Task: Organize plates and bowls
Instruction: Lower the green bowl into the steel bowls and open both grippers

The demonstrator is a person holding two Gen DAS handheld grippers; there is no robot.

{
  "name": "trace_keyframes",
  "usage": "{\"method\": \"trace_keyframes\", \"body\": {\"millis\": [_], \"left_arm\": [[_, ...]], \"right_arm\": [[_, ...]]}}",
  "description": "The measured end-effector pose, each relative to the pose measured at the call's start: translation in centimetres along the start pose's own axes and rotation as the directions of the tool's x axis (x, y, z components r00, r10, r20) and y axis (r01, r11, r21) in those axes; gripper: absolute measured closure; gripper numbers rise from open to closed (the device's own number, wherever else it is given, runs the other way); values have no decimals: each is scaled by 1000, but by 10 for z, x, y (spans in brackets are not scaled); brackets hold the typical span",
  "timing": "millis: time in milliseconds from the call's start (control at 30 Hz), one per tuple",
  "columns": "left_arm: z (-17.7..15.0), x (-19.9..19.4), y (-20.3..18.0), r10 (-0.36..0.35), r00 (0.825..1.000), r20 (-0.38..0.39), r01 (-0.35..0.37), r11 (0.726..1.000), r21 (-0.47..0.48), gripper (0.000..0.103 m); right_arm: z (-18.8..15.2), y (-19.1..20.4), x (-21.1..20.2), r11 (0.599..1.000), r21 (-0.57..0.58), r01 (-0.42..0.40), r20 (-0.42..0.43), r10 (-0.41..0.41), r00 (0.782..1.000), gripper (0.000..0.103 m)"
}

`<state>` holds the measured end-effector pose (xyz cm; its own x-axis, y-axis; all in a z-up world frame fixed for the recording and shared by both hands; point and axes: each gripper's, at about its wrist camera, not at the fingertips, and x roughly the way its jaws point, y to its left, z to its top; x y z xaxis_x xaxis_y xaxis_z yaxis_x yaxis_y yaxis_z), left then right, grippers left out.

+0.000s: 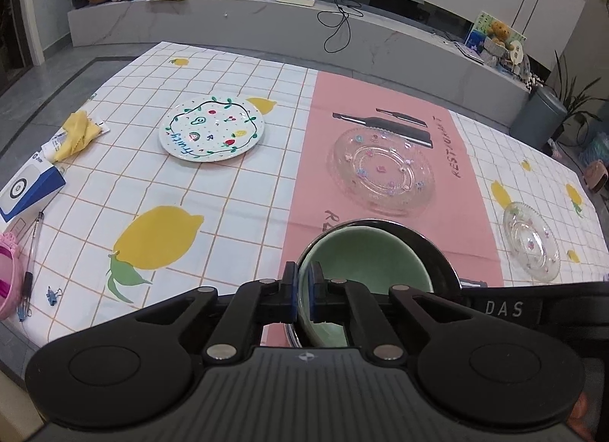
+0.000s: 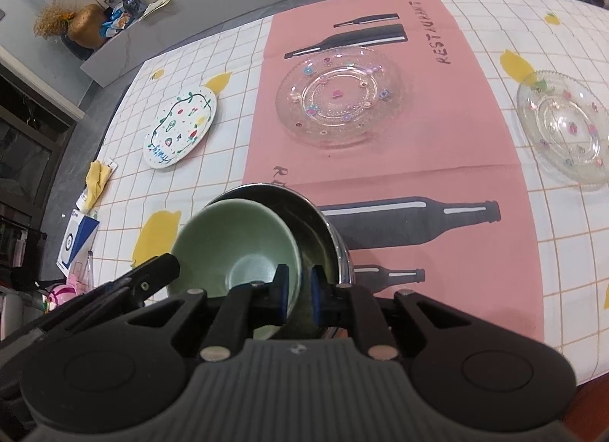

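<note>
A green bowl (image 1: 365, 255) sits tilted inside a dark metal bowl (image 1: 437, 252) at the near edge of the table. My left gripper (image 1: 303, 290) is shut on the green bowl's left rim. My right gripper (image 2: 297, 291) is shut on the green bowl's (image 2: 236, 244) right rim, with the metal bowl (image 2: 327, 221) just beyond it. A white fruit-painted plate (image 1: 211, 129) lies at the far left, also in the right wrist view (image 2: 180, 124). A large glass plate (image 1: 382, 170) (image 2: 338, 96) lies on the pink mat. A small glass dish (image 1: 531, 244) (image 2: 567, 126) lies at the right.
A yellow cloth (image 1: 78, 134), a blue and white box (image 1: 28, 187), a pen (image 1: 32, 248) and a pink object (image 1: 7, 274) lie along the table's left edge. A low cabinet (image 1: 266, 23) with a router and plants stands beyond the table.
</note>
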<state>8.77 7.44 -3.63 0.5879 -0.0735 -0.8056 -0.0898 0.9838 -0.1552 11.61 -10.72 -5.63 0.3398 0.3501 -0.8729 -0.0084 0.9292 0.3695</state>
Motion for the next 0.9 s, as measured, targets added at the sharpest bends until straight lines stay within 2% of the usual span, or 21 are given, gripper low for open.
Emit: {"method": "trace_keyframes", "body": {"millis": [167,300,400,500,600,667,800,900], "left_arm": [[-1,1,0,-14,1000,0,14,1000,-5,98],[-1,-4,4,-35,999,4,35,999,-26,99],[6,-15,8,-73,996,42,75,996,-43,97],[17,-21,9,-114,991,66,117,992,-48,94],[28,-21,8,-130,988,78,134,990,-42,82],[37,-19,6,-144,986,85,147,989,-27,79],[58,-6,1,-182,981,65,180,983,25,73],[71,9,-7,-181,983,41,177,980,93,69]], "right_arm": [[-3,-3,-1,1000,10,-6,4,6,1000,95],[-3,-7,-9,999,18,-28,19,27,999,90],[-2,-11,-21,998,8,-61,64,60,996,89],[1,-17,-33,994,20,-111,118,108,987,75],[7,-26,-42,990,43,-134,164,125,978,71],[14,-34,-45,988,60,-144,194,130,972,68],[31,-51,-41,984,107,-140,220,114,969,55],[45,-61,-32,986,124,-110,219,81,972,53]]}}
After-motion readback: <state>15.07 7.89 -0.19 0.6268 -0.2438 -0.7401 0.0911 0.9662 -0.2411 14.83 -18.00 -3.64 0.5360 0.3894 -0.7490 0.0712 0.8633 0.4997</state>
